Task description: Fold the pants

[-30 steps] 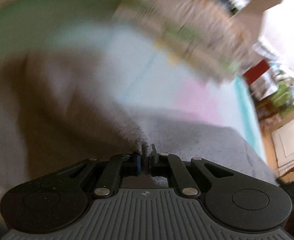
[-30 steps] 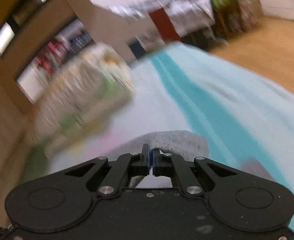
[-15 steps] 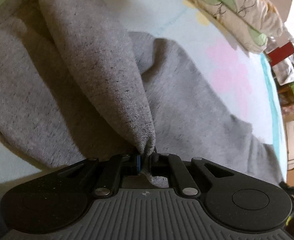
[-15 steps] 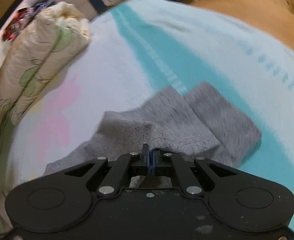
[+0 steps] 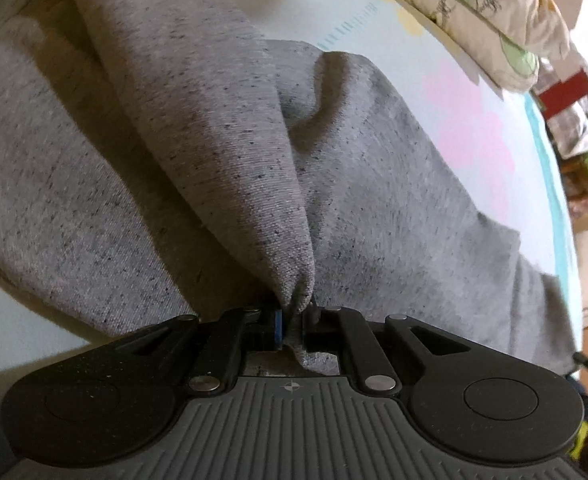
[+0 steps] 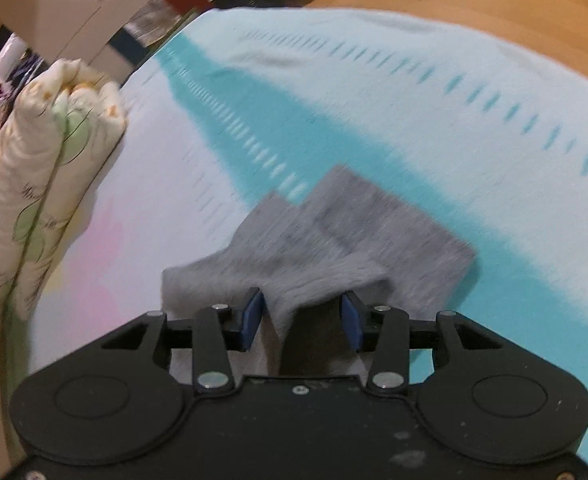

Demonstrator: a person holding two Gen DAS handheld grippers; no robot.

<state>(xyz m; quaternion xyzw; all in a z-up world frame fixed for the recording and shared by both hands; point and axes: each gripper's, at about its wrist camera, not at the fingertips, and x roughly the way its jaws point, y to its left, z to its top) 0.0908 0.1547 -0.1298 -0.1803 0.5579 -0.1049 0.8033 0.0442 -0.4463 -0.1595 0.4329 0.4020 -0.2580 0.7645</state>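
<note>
Grey flecked knit pants (image 5: 222, 152) lie spread on the pale blue bedsheet with a teal stripe and pink patches (image 6: 374, 92), the two leg ends overlapping on the teal band. On the left gripper (image 5: 292, 326) the fingers are pinched tight on a bunched fold of the pants, which rises in a ridge away from them. On the right gripper (image 6: 302, 320) the blue-padded fingers (image 6: 253, 316) have just been opening and stand apart, with grey cloth loose between them and untouched by the pads; a rolled cream quilt with green leaf print (image 6: 42, 176) lies along the sheet's left edge.
</note>
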